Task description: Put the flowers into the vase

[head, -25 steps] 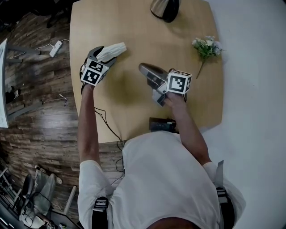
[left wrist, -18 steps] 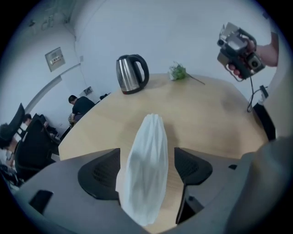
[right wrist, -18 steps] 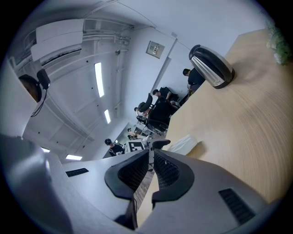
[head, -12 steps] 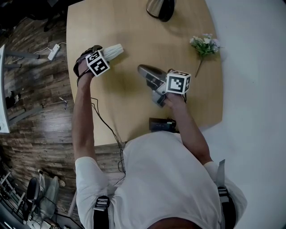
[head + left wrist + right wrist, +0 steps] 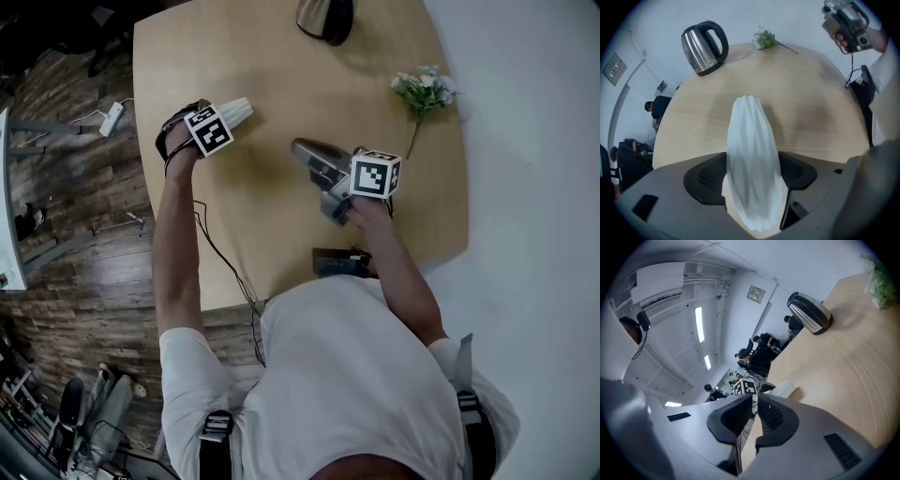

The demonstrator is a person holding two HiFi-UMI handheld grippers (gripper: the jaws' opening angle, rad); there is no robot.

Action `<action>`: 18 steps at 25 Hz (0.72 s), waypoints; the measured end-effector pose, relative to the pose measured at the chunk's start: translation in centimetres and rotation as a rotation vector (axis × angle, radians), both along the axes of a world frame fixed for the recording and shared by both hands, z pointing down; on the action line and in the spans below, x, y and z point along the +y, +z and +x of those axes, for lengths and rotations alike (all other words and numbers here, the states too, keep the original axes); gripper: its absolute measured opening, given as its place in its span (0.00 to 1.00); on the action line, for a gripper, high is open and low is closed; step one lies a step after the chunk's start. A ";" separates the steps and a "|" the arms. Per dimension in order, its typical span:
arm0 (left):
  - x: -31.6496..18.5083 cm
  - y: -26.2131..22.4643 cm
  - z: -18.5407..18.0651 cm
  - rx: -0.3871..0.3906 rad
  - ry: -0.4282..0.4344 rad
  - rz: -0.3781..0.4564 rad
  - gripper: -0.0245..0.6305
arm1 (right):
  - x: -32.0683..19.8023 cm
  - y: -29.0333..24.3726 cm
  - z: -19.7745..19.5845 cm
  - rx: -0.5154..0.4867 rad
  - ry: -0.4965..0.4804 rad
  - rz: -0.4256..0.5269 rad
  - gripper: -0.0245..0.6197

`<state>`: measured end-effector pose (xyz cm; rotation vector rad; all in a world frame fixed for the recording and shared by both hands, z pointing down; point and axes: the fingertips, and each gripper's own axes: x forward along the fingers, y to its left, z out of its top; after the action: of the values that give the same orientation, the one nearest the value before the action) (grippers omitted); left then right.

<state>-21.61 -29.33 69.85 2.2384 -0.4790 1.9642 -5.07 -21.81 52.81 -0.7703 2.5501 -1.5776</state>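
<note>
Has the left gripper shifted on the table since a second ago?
Yes. The left gripper has moved away from the table's left edge toward the kettle, over the vase; its jaws have just been opening, vase between them.

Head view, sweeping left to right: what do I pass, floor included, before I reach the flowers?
power strip on the floor → white vase → kettle → flowers

Office-like room, seated people (image 5: 761,352), ceiling strip lights (image 5: 699,324), wall air conditioner (image 5: 658,280)
</note>
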 end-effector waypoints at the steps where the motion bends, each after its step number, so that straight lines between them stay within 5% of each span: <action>1: 0.0 0.0 0.0 0.003 0.001 0.005 0.57 | 0.0 0.0 0.2 0.000 0.003 0.000 0.07; 6: 0.4 -0.6 0.9 0.085 -0.016 0.052 0.57 | 0.1 -0.2 1.0 -0.006 0.018 0.005 0.07; 18: 1.6 -7.2 10.0 0.529 -0.098 0.184 0.56 | 0.6 -1.0 5.0 -0.013 0.092 0.026 0.07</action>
<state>-11.64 -27.69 62.62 2.6501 -0.6961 1.2469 -0.12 -21.21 51.81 -0.8587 2.4820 -1.5144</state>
